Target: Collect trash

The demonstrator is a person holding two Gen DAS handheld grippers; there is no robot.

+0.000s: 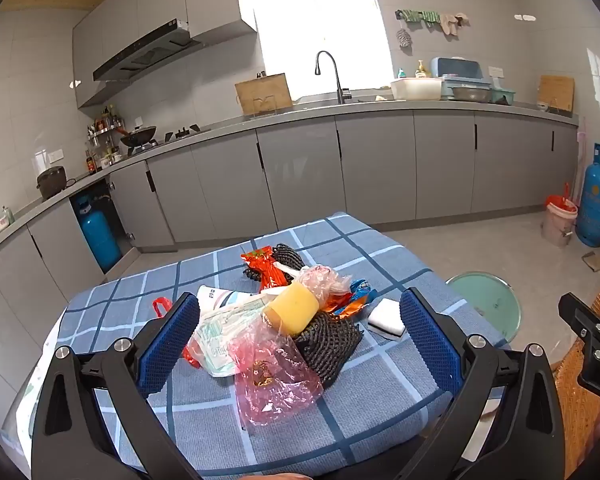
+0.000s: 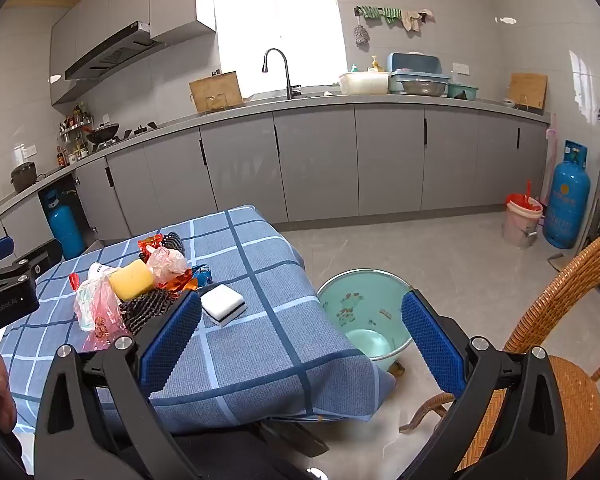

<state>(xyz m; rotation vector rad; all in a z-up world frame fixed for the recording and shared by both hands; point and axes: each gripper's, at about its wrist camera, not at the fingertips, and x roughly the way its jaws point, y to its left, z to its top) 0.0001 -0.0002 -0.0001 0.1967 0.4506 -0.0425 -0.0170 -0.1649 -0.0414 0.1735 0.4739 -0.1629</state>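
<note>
A heap of trash lies on the blue checked tablecloth (image 1: 380, 392): a yellow sponge (image 1: 294, 309), a pink plastic bag (image 1: 274, 384), a white printed bag (image 1: 220, 330), black mesh pieces (image 1: 330, 344), a red wrapper (image 1: 266, 266), an orange-blue wrapper (image 1: 350, 298) and a white sponge block (image 1: 386, 316). My left gripper (image 1: 300, 336) is open, above the table with its fingers on either side of the heap. My right gripper (image 2: 300, 338) is open and empty over the table's right edge, with the white block (image 2: 223, 304) near its left finger. A green bin (image 2: 364, 312) stands on the floor beside the table.
A wicker chair (image 2: 568, 360) stands at the right. A pink bucket (image 2: 522, 224) and a blue gas cylinder (image 2: 566, 204) stand by the far wall. Grey kitchen cabinets (image 2: 320, 160) run along the back. Another gas cylinder (image 1: 98, 236) sits under the counter at left.
</note>
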